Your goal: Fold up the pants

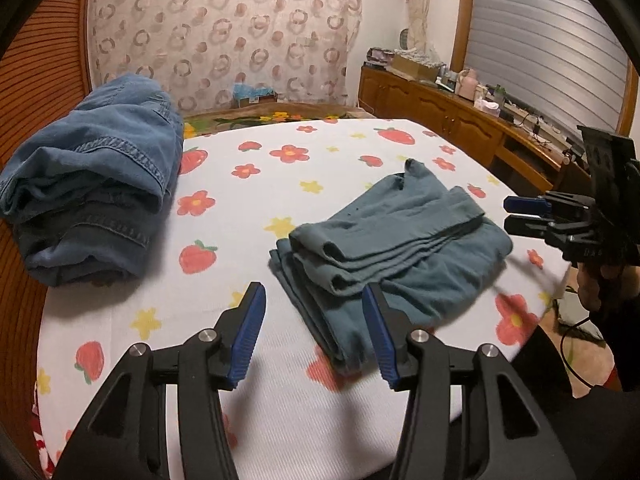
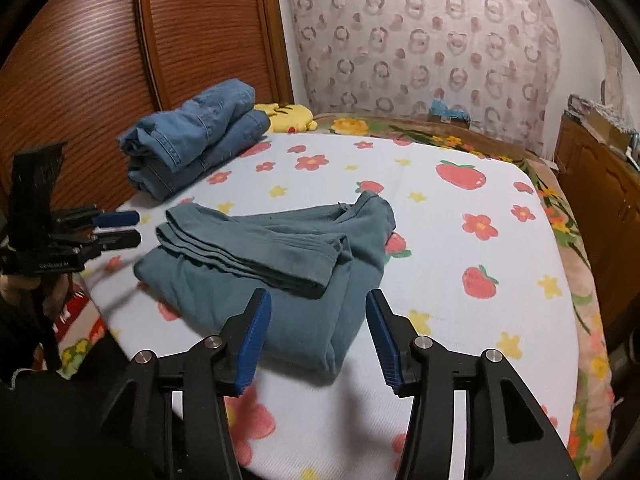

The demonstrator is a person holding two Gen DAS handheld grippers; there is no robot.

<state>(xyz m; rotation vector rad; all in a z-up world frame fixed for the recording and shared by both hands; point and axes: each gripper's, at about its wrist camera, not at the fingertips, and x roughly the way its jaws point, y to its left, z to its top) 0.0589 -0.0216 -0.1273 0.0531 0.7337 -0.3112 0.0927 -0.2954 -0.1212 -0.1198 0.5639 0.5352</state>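
Nearest to us, our left gripper [image 1: 314, 300] has its blue-padded jaws spread wide with nothing between them, hovering just short of the near edge of the teal pants [image 1: 396, 248]; our right gripper [image 2: 318, 308] is likewise spread and empty, held over the near corner of the same garment. The teal pants [image 2: 280, 272] lie folded into a compact bundle on the middle of the bed sheet [image 1: 280, 400], with a narrower folded strip lying across the top. Each camera catches the other tool from the side: the left view shows the right gripper [image 1: 516, 216] at the pants' right edge, and the right view shows the left gripper [image 2: 128, 228] at their left edge, both apart from the cloth. Only the right view shows the yellow plush toy [image 2: 288, 116] behind the folded jeans [image 2: 192, 140]; only the left view shows the long wooden sideboard [image 1: 460, 116] cluttered with small items, with a slatted blind [image 1: 540, 40] above it. The folded jeans [image 1: 92, 176] sit well apart from the pants, toward the far left of the white sheet printed with strawberries and flowers. Beyond the sheet lies a strip of floral blanket [image 2: 420, 130], then a sheer curtain [image 1: 224, 36] patterned with rings, with a small blue box [image 1: 254, 94] at its foot. A slatted wooden panel [image 2: 100, 40] runs along the left side.
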